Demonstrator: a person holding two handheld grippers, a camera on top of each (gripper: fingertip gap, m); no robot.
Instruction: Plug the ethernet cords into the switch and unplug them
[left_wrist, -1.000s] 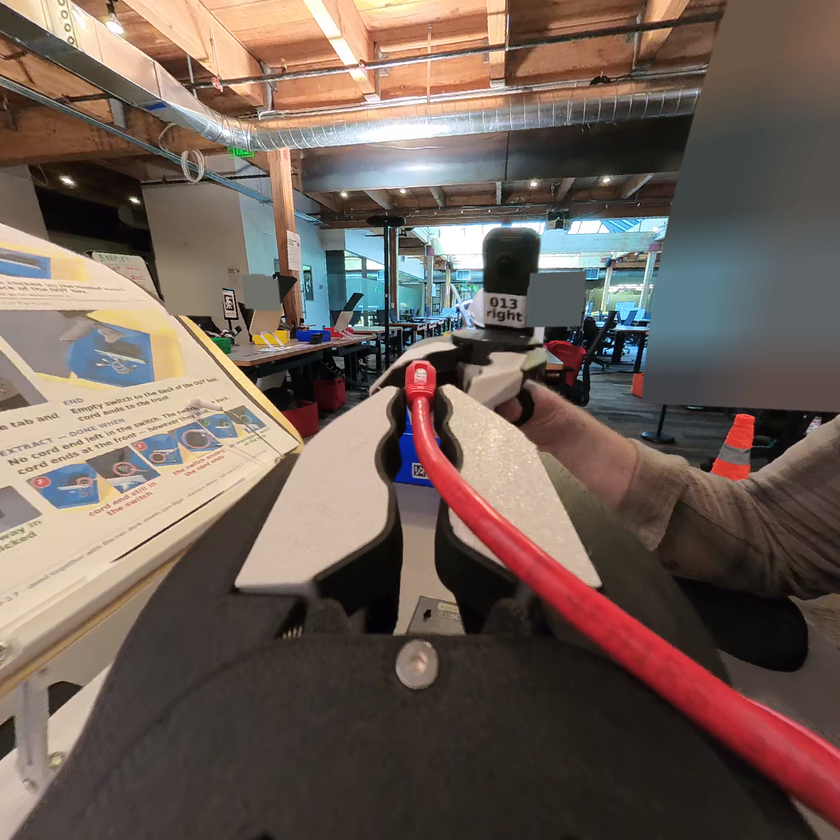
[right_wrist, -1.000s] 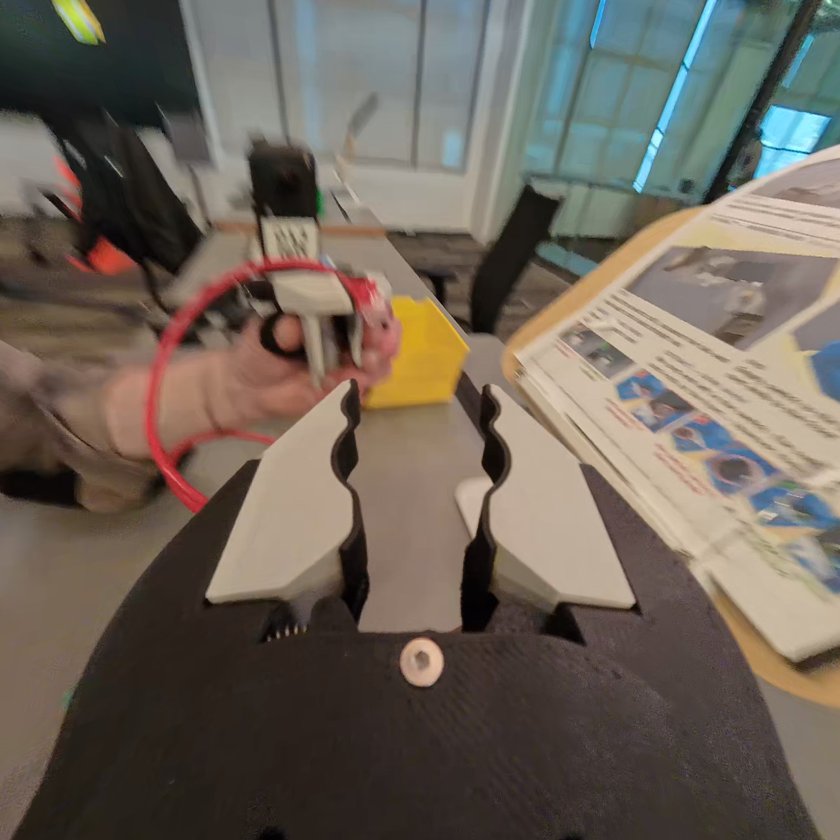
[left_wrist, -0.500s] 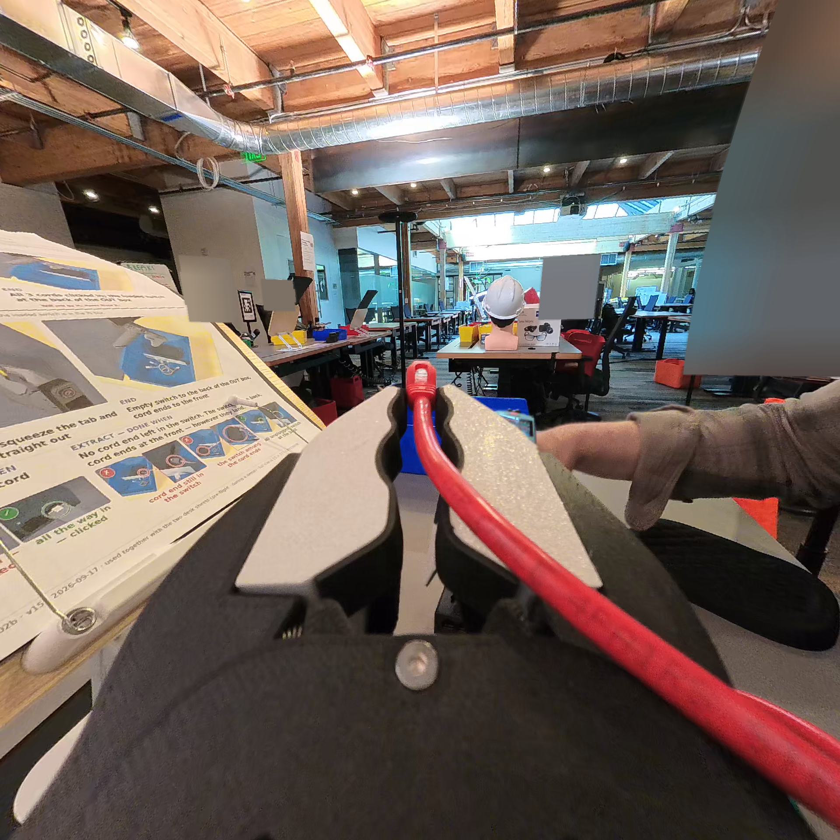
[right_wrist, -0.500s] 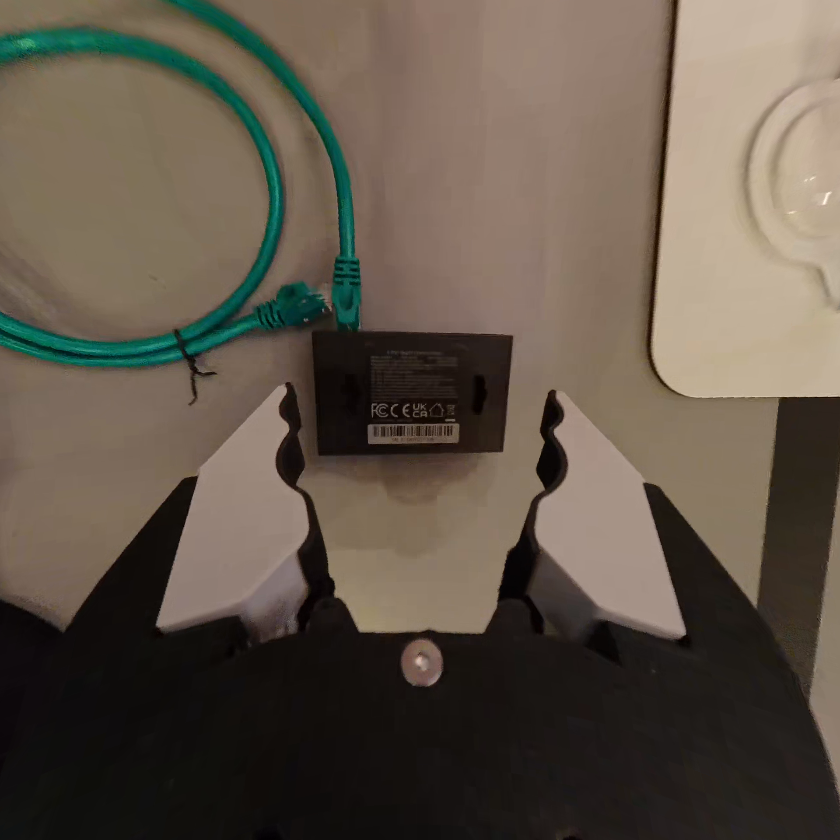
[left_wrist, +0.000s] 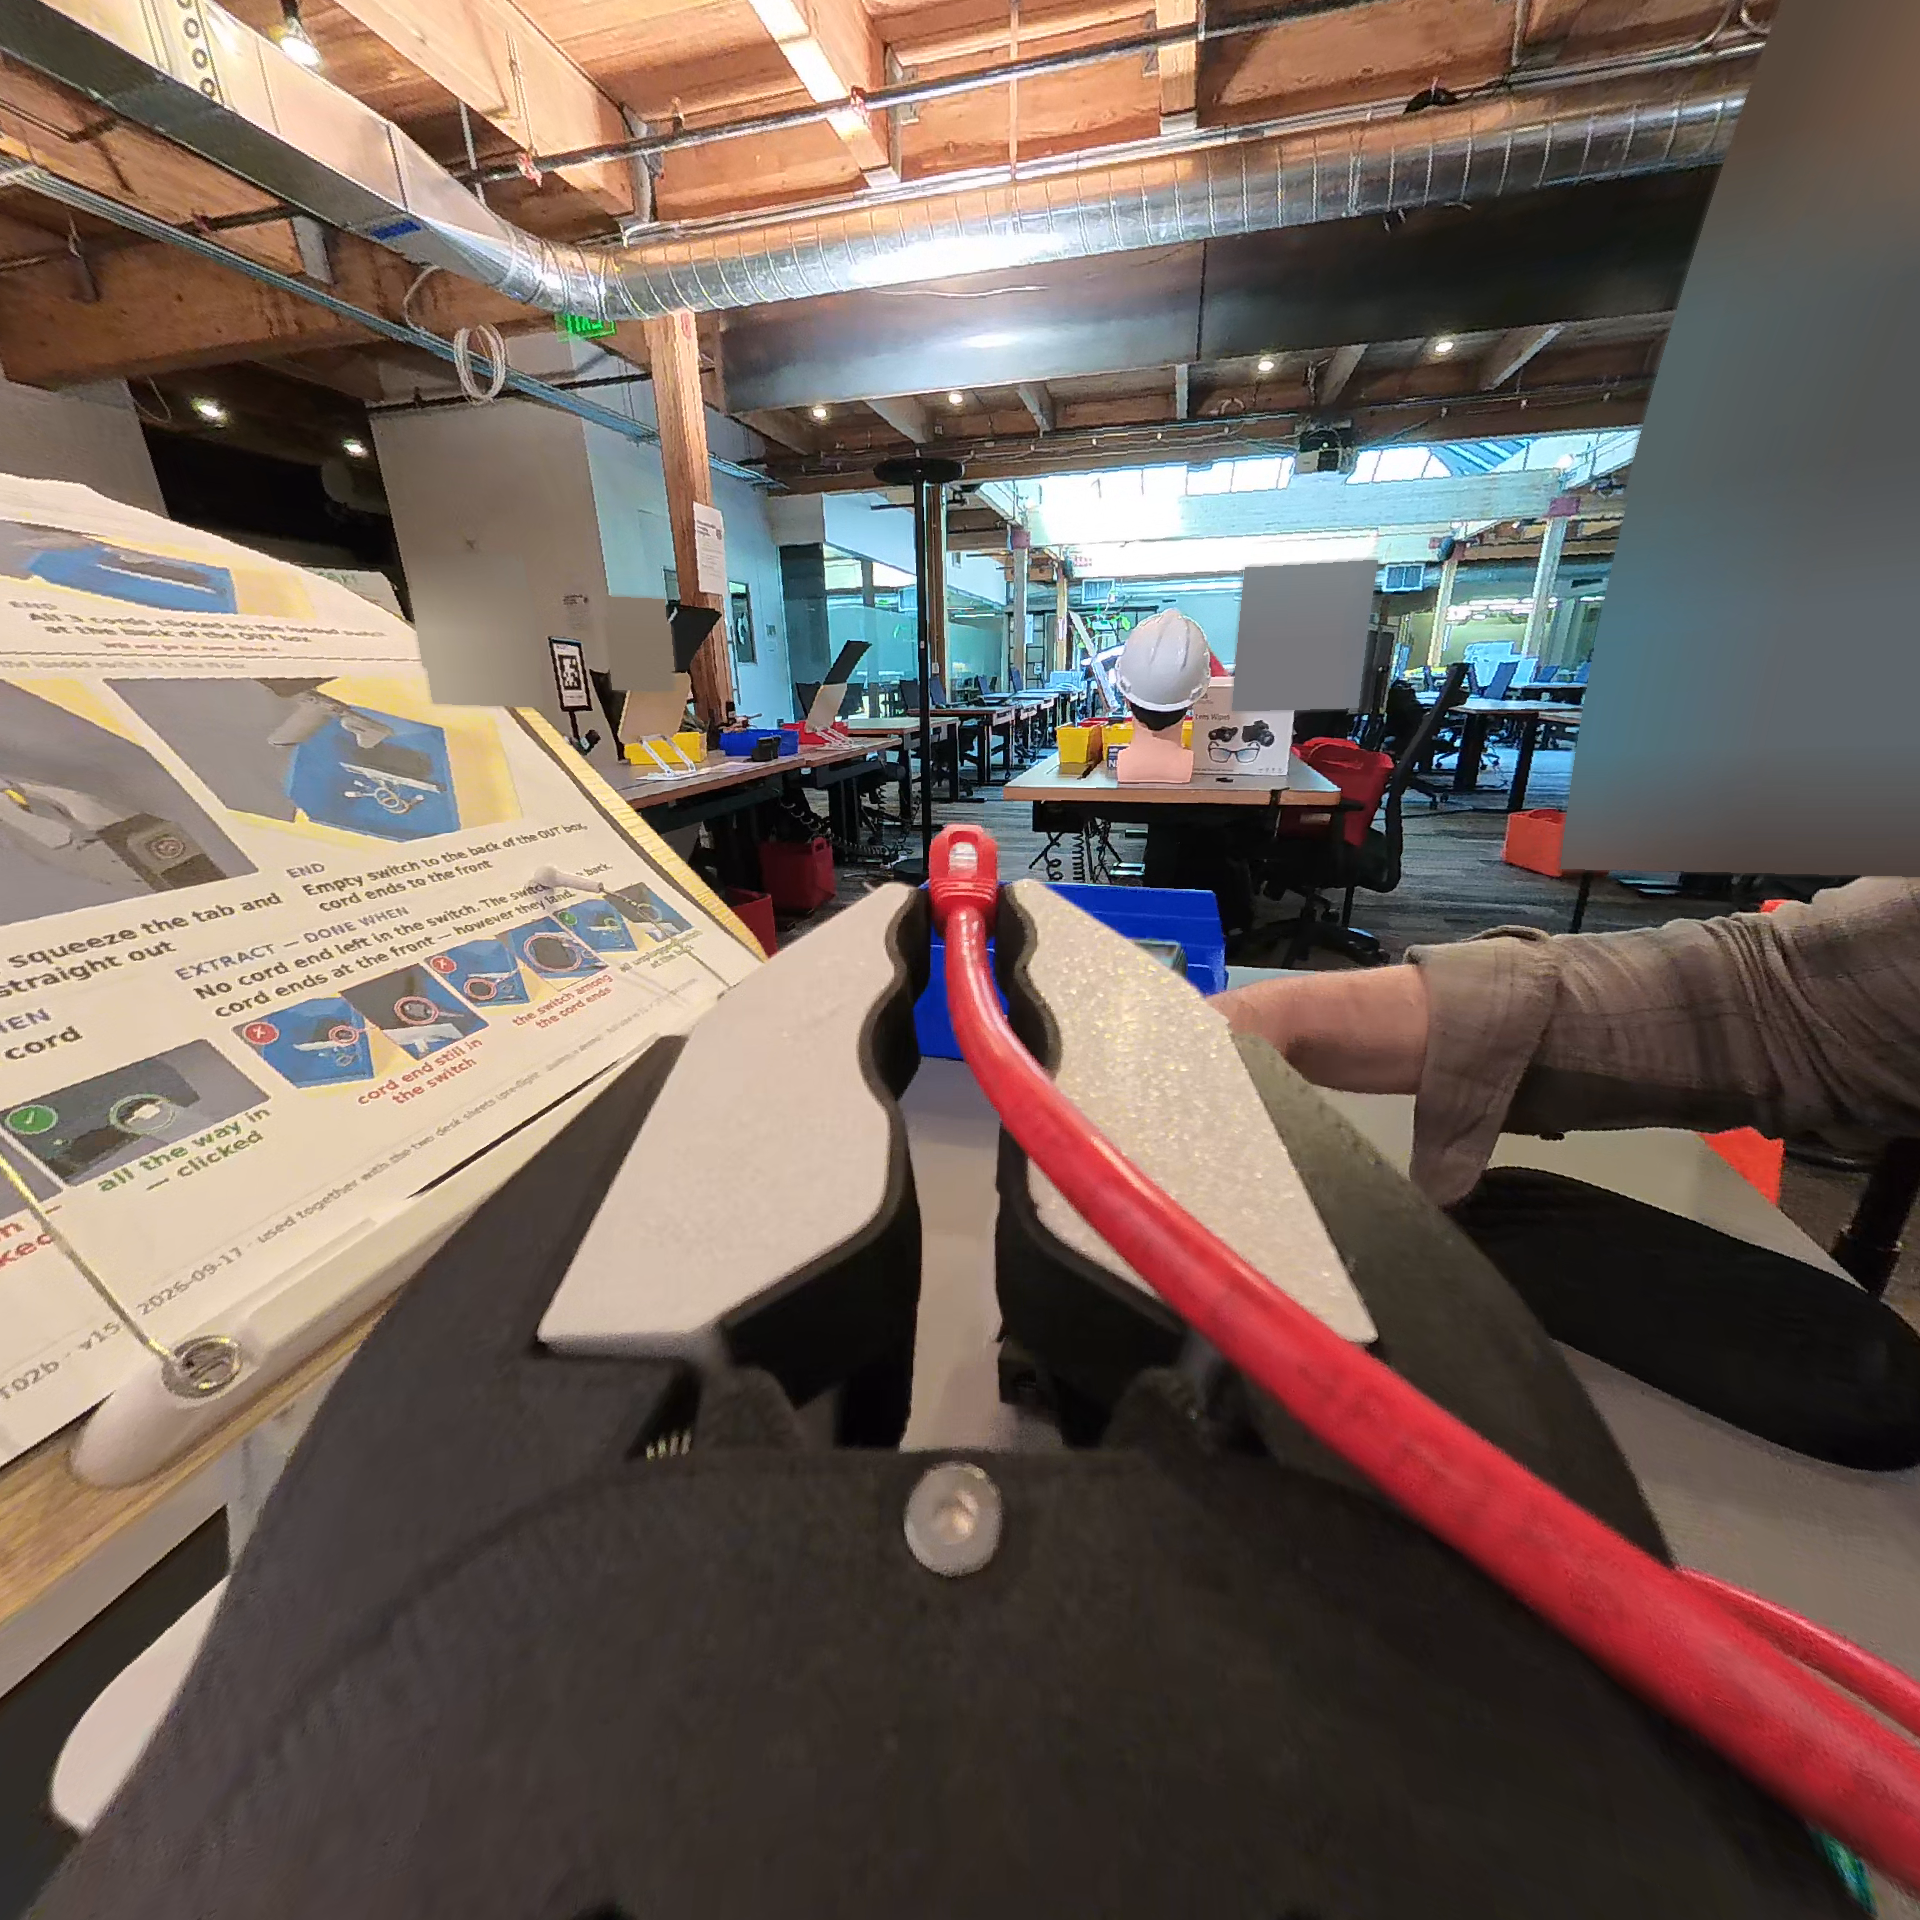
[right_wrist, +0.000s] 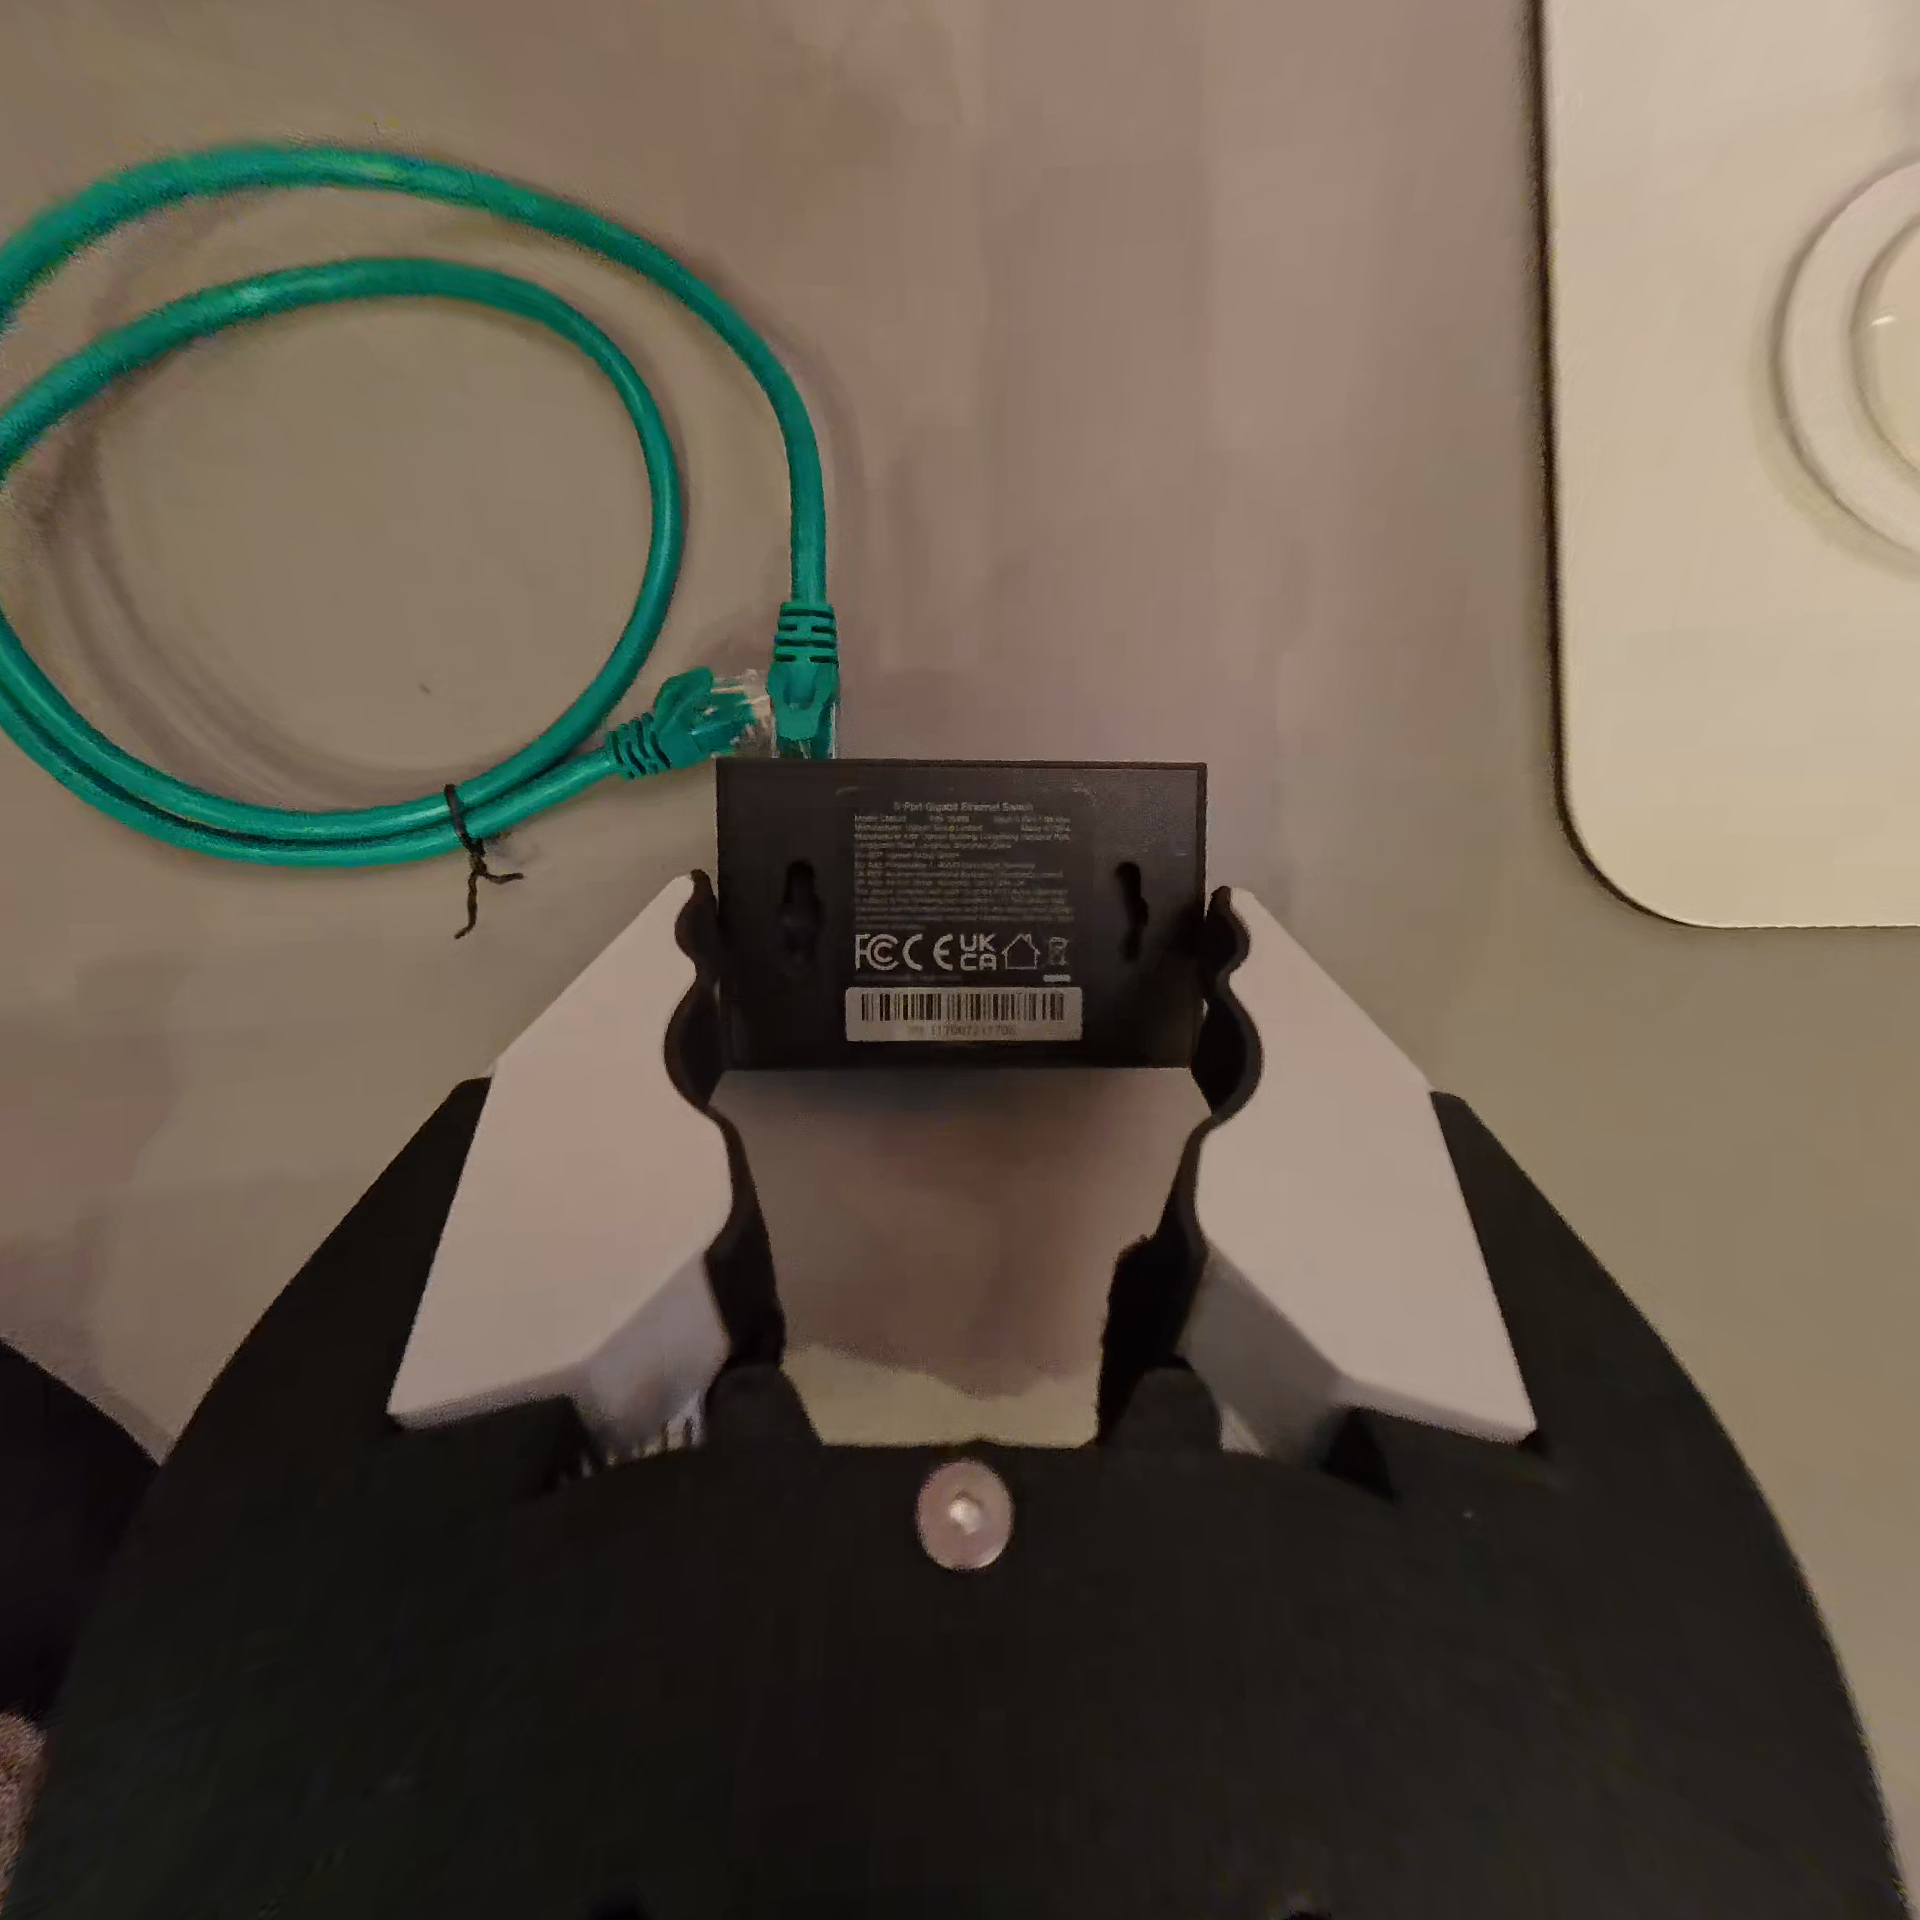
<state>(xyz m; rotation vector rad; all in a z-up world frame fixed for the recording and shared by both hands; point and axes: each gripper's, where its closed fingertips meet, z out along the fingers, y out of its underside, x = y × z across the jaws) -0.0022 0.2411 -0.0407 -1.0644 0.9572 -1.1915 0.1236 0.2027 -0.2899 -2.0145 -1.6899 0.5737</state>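
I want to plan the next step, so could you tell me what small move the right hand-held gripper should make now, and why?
Probably close the right hand-held gripper on the black ethernet switch: its fingers already flank the switch's two short sides, apparently ungripped. That would steady it for the red ethernet cord pinched in the left hand-held gripper. One green ethernet cord plug seems to sit at the far edge.
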